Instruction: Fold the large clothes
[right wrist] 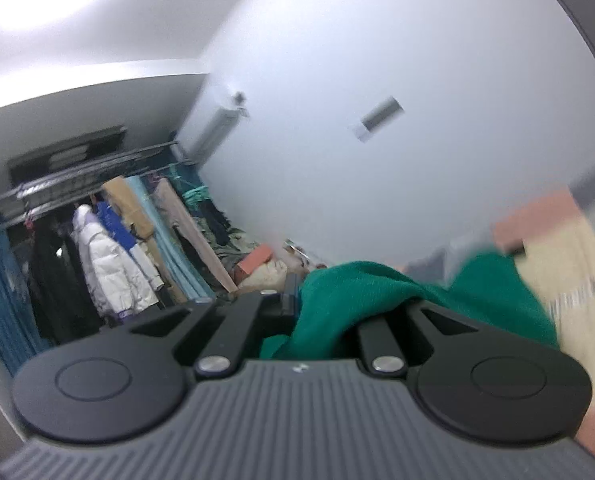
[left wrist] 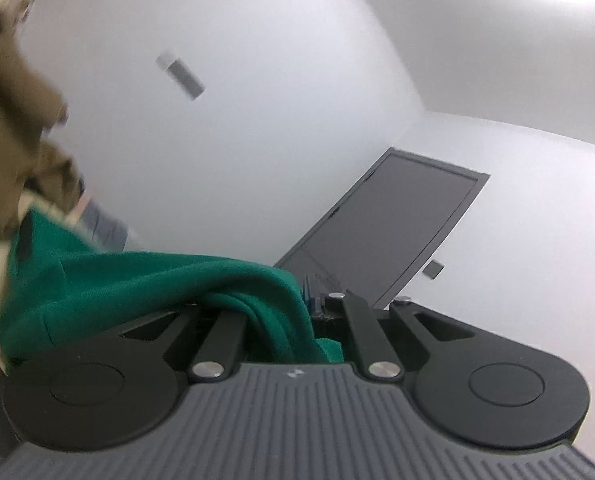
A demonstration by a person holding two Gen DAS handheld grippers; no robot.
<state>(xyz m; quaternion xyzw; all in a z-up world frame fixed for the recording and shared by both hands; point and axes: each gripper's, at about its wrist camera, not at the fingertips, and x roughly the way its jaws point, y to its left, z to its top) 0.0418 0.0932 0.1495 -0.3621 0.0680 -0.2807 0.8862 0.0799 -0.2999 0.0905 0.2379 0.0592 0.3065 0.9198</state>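
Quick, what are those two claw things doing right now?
Left gripper: shut on the green garment.
Right gripper: shut on the same green garment.

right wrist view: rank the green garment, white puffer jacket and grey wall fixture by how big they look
1. green garment, though it sits right at the camera, which inflates it
2. white puffer jacket
3. grey wall fixture

The green garment (left wrist: 145, 284) is a soft knitted cloth, matt, with a fine rough weave. The left gripper (left wrist: 309, 308) has matt black plastic arms, shiny metal pins and a ribbed grey base. The white puffer jacket (right wrist: 109, 264) looks glossy and quilted. The wall (left wrist: 257, 100) is smooth, matt paint.
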